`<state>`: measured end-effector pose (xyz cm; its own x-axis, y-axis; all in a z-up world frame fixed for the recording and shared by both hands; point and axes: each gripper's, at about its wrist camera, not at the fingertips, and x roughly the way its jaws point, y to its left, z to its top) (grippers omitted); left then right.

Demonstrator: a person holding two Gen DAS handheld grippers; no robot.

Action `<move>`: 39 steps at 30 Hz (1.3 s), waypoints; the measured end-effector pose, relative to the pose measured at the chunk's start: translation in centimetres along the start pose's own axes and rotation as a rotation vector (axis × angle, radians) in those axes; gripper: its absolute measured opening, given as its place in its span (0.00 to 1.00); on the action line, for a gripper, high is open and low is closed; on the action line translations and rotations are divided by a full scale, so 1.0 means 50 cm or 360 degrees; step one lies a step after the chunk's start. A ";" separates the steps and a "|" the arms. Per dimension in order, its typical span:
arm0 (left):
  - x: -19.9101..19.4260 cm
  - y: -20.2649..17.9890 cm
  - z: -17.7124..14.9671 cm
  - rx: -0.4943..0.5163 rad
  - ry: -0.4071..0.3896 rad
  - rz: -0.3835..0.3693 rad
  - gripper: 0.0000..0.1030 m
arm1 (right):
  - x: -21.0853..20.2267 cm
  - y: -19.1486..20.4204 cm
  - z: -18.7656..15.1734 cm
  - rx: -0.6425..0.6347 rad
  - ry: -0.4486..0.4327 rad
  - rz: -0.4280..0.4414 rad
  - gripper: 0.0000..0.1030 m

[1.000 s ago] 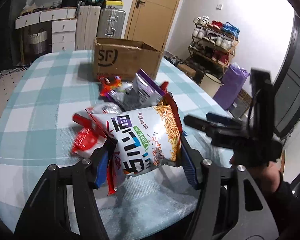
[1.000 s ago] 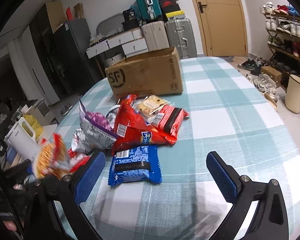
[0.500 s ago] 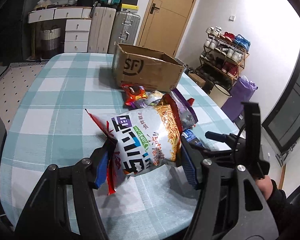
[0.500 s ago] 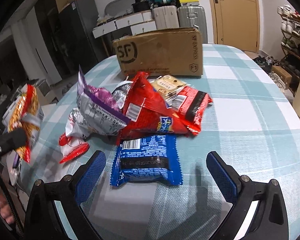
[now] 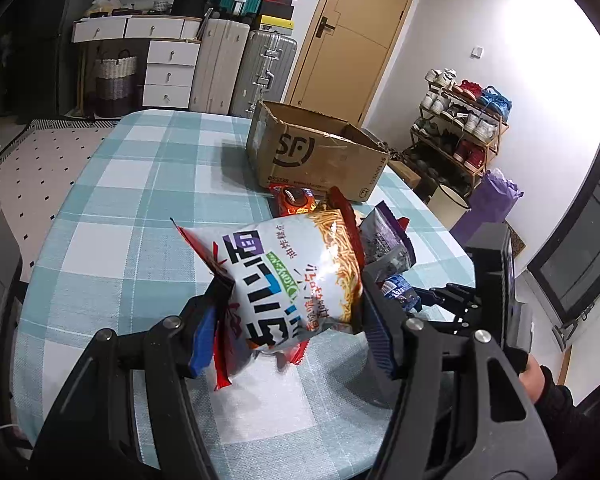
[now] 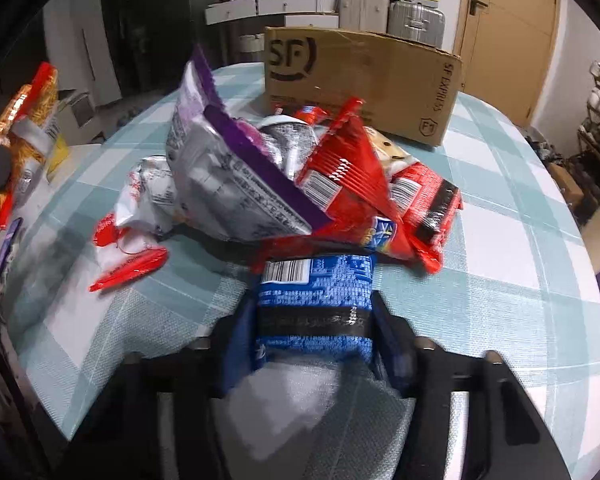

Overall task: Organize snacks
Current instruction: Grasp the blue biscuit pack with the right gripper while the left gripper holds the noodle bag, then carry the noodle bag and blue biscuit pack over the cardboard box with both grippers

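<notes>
My left gripper (image 5: 292, 320) is shut on a white and red noodle snack bag (image 5: 296, 272) and holds it above the table; the bag also shows at the far left of the right wrist view (image 6: 24, 140). My right gripper (image 6: 312, 332) is closed around a blue cookie packet (image 6: 316, 300) at the near edge of the snack pile. The pile holds a purple and silver bag (image 6: 228, 168), red bags (image 6: 352, 176) and a white and red packet (image 6: 140, 216). An open cardboard SF box (image 6: 364, 80) stands behind the pile, also in the left wrist view (image 5: 316, 156).
The round table has a teal checked cloth (image 5: 140, 208). Suitcases (image 5: 244, 68), white drawers (image 5: 156, 64) and a wooden door (image 5: 356, 36) lie beyond it. A shoe rack (image 5: 464, 120) and a purple bag (image 5: 492, 204) stand on the right.
My right gripper has moved forward and closed around the blue cookie packet. My left gripper has lifted the noodle bag up and to the left, away from the pile.
</notes>
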<state>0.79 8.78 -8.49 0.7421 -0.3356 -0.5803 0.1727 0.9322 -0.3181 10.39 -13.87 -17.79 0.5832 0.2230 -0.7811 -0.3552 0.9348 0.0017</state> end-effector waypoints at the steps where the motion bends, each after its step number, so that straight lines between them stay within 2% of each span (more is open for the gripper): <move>1: 0.000 0.002 0.001 -0.0003 0.0000 0.0000 0.57 | -0.003 -0.005 -0.002 0.0019 -0.0002 0.0018 0.46; 11: 0.010 -0.001 0.005 0.0002 0.0004 -0.0013 0.57 | -0.035 -0.052 -0.015 0.0173 -0.0035 0.0142 0.46; 23: 0.030 -0.043 0.036 0.0060 0.0006 -0.0034 0.58 | -0.088 -0.073 -0.024 0.0205 -0.0114 0.0179 0.45; 32: 0.051 -0.067 0.072 0.0071 0.0017 -0.0064 0.58 | -0.149 -0.100 -0.018 0.0279 -0.0249 0.0207 0.45; 39: 0.074 -0.085 0.122 0.0082 0.0029 -0.0078 0.58 | -0.192 -0.125 0.026 0.0296 -0.0387 0.0218 0.45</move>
<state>6.74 4.38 -4.71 0.7200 -0.3830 -0.5787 0.2423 0.9202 -0.3076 7.98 -21.49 -9.51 0.7043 0.3885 -0.5941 -0.3161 0.9210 0.2276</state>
